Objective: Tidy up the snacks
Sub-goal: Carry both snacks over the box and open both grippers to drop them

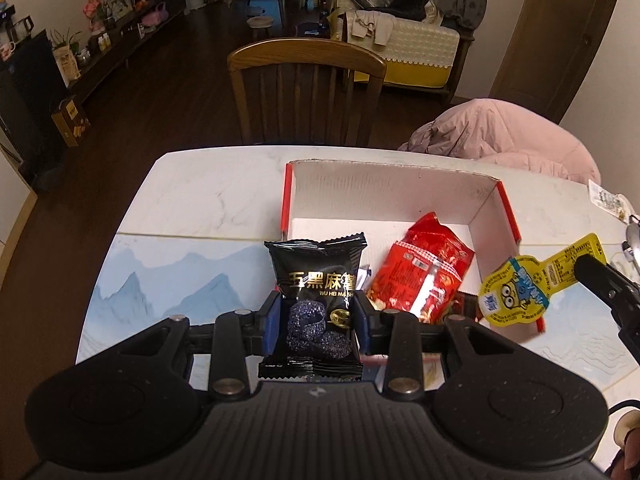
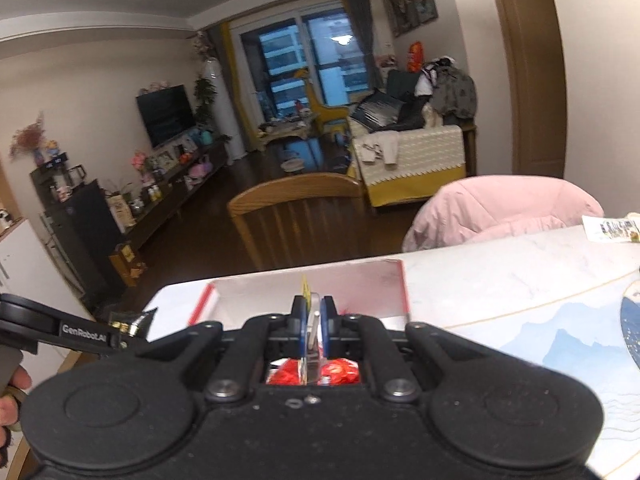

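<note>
My left gripper [image 1: 316, 312] is shut on a black snack packet [image 1: 316, 280] with gold lettering and holds it over the near left edge of the open white box with red sides [image 1: 496, 204]. A red snack bag [image 1: 420, 268] lies inside the box. My right gripper [image 2: 313, 320] is shut on the flat tab of a yellow jelly cup [image 1: 516, 294] with a cartoon lid. In the left wrist view the cup hangs at the box's near right corner. In the right wrist view the cup is seen edge-on, with the red bag [image 2: 340, 372] below.
The box stands on a white marble table [image 1: 216, 196] with a blue mountain-print mat [image 1: 168, 280]. A wooden chair [image 1: 306, 80] stands behind the table, a pink jacket [image 1: 496, 132] lies at the back right, and small packets [image 1: 608, 200] lie at the right edge.
</note>
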`<state>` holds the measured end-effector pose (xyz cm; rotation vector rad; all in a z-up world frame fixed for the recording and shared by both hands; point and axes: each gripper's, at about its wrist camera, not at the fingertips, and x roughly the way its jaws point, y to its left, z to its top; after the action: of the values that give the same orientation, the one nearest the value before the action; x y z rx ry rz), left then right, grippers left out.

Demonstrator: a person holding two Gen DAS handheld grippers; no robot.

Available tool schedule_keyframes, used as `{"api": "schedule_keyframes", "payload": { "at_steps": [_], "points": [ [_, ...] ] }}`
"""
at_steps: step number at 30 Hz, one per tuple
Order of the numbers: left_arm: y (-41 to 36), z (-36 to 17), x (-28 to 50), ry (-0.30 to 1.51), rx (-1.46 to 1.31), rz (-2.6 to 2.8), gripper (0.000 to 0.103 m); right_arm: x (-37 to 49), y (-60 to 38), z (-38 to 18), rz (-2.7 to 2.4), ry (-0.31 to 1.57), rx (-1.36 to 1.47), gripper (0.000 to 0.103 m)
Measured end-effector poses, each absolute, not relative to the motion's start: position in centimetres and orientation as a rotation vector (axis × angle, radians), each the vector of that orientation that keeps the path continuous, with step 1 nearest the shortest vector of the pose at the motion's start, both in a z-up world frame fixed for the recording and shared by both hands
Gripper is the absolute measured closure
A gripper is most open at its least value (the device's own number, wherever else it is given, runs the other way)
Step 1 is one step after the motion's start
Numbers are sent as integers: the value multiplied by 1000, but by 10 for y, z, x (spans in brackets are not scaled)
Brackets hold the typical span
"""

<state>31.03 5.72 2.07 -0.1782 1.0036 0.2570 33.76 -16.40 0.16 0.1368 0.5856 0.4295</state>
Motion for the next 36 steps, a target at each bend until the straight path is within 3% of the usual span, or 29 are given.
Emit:
{"api": "schedule_keyframes", "payload": {
  "at_steps": [15,25,36],
  "points": [
    [65,-31,372,1100,-108,317,67,390,-163,-65,331,702,129,97],
    [63,-59,379,1159,-96,307,66,393,-162,-78,353,755,103,96],
    [59,-62,359,1164,-130,280,65,380,-163,-84,345,819,30,82]
  ]
}}
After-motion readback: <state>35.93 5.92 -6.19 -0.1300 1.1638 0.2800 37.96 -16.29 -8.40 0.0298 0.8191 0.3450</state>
